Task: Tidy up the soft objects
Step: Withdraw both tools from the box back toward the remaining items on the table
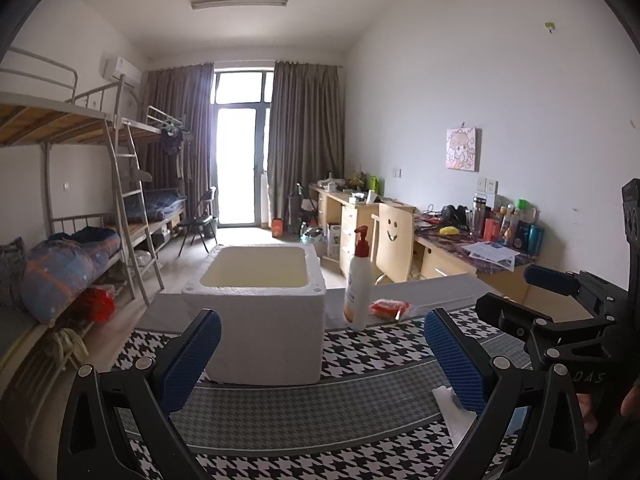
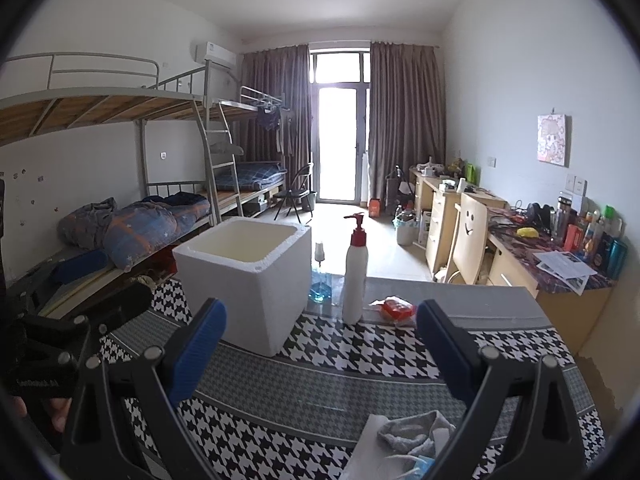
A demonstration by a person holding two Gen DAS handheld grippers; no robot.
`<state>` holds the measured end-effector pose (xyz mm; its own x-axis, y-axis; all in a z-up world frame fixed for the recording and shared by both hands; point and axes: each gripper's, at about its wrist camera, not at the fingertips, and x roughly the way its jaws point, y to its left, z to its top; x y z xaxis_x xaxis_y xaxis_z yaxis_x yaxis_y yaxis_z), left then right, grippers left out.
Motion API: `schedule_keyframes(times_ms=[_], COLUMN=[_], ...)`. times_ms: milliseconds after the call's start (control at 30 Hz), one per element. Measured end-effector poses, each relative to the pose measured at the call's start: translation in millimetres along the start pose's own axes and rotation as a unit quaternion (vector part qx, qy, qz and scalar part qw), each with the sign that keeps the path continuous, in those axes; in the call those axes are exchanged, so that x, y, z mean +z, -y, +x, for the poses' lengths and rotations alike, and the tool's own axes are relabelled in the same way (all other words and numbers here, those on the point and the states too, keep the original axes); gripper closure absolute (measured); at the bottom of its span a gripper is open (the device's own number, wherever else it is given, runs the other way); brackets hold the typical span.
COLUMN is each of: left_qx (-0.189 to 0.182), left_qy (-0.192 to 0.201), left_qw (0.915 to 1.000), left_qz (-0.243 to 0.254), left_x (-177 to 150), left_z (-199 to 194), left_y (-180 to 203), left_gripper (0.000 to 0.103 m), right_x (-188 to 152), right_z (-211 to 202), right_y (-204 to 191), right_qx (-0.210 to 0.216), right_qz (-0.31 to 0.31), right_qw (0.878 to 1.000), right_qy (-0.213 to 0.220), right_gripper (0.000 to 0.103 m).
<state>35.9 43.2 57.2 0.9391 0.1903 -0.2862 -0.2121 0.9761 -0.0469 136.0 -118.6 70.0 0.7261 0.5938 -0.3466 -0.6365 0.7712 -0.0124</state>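
A white foam box stands open-topped on the houndstooth cloth. Its inside looks bare as far as I can see. A grey crumpled cloth lies on white tissue with a pale blue mask at the near edge, just under my right gripper. A corner of the white tissue shows by my left gripper's right finger. My left gripper is open above the cloth, facing the box. The right gripper is open too, and shows at the right edge in the left wrist view.
A white pump bottle with a red top stands right of the box, a red packet beside it. A blue-liquid bottle sits behind the box. Bunk beds are left, desks right.
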Motion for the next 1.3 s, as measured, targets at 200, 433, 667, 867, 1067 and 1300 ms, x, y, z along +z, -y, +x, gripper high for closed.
schedule_keyframes(times_ms=[200,433,667,867,1067,1300], left_qx=[-0.012,-0.037,-0.037,-0.038,-0.042,-0.063], left_qy=[-0.007,-0.019,-0.018,-0.021,-0.036,-0.053], left_qw=[0.9999,0.9991,0.9992,0.9991,0.9984,0.9965], left_qz=[-0.004,-0.007,0.001,0.0,0.002,0.011], left_x=[-9.2,-14.9,-21.0,-28.0,-36.9,-46.2], left_z=[2.8,5.6,8.9,11.7,19.0,24.5], left_y=[6.3,12.0,21.3,21.4,27.2,41.1], left_gripper=[0.001,0.001,0.001,0.001,0.001,0.001], right_x=[-8.7,-20.1,-29.2,-39.3,-51.7,-64.1], right_z=[-4.1,-6.6,-7.8,-10.5,-12.0,-14.4], right_y=[5.9,10.3,14.7,19.1,25.7,37.0], right_qx=[-0.009,-0.015,-0.02,-0.02,-0.034,-0.048], right_qz=[0.007,0.008,0.013,0.019,0.028,0.043], right_qw=[1.0,1.0,1.0,0.999,0.999,0.997], right_qy=[0.0,-0.005,-0.01,-0.015,-0.023,-0.033], right_gripper=[0.005,0.005,0.005,0.005,0.005,0.005])
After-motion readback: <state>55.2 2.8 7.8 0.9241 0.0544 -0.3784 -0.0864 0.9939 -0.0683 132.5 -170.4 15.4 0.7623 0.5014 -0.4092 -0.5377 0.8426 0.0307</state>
